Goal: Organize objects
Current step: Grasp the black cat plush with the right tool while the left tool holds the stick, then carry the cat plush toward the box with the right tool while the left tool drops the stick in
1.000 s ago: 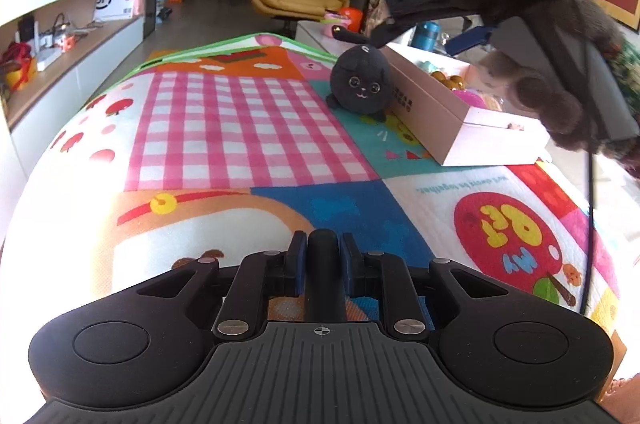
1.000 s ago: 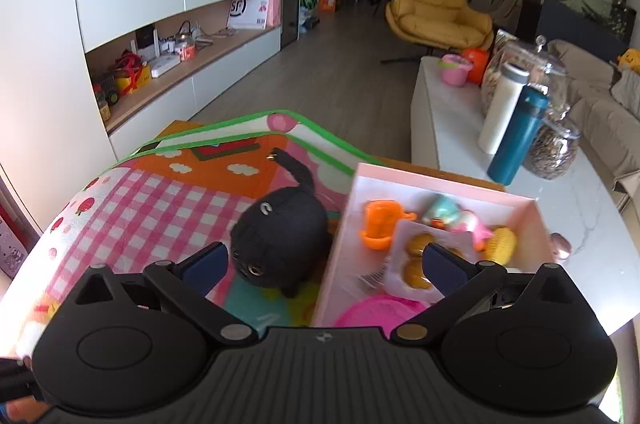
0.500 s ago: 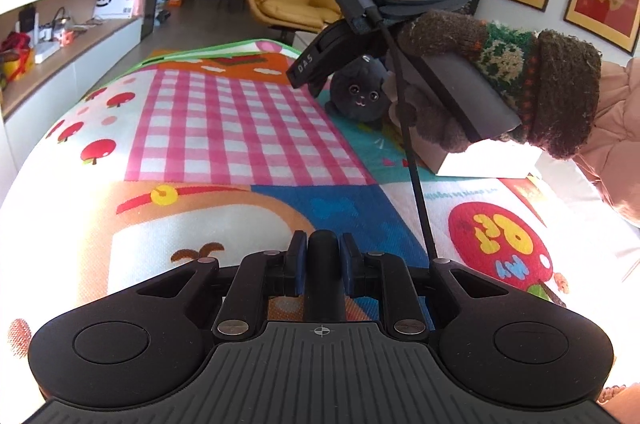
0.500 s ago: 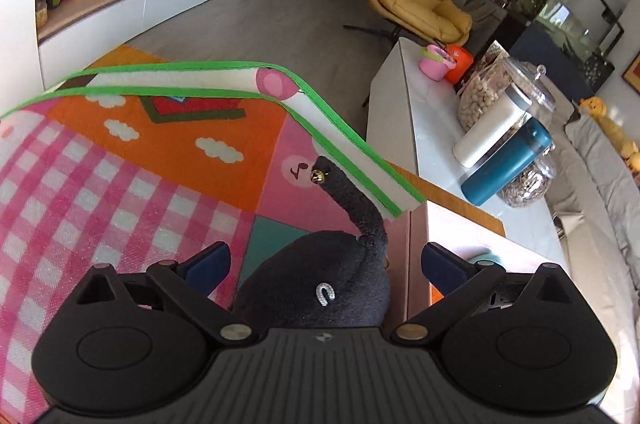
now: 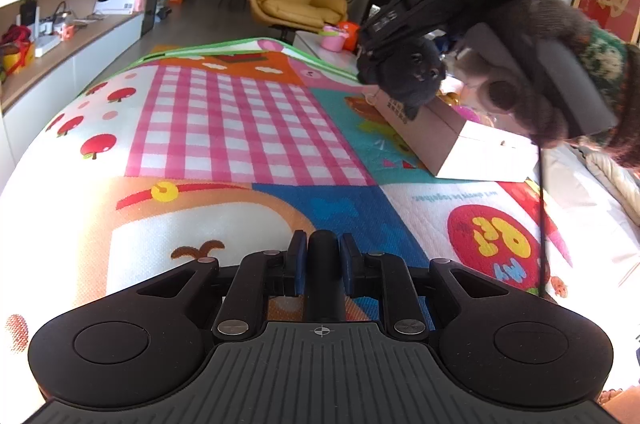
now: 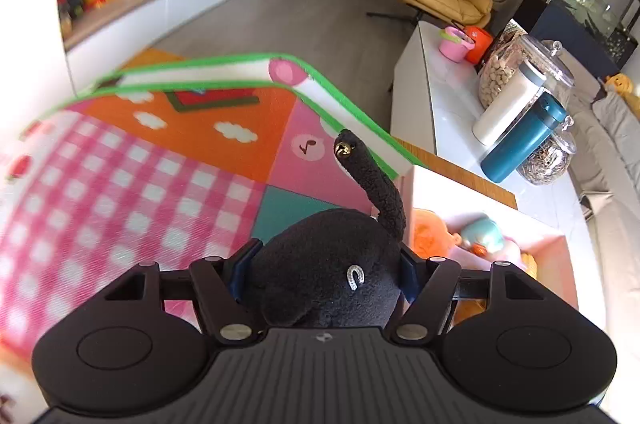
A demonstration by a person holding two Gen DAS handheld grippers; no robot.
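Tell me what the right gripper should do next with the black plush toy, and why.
Probably carry it a little further over the box and let go. The right gripper, whose jaws have just been closing, squeezes the black plush toy at the box's edge, where other toys already lie.

Black plush now in right claw.

My right gripper, jaws just closing, clamps the black plush; my left gripper grips a black peg.
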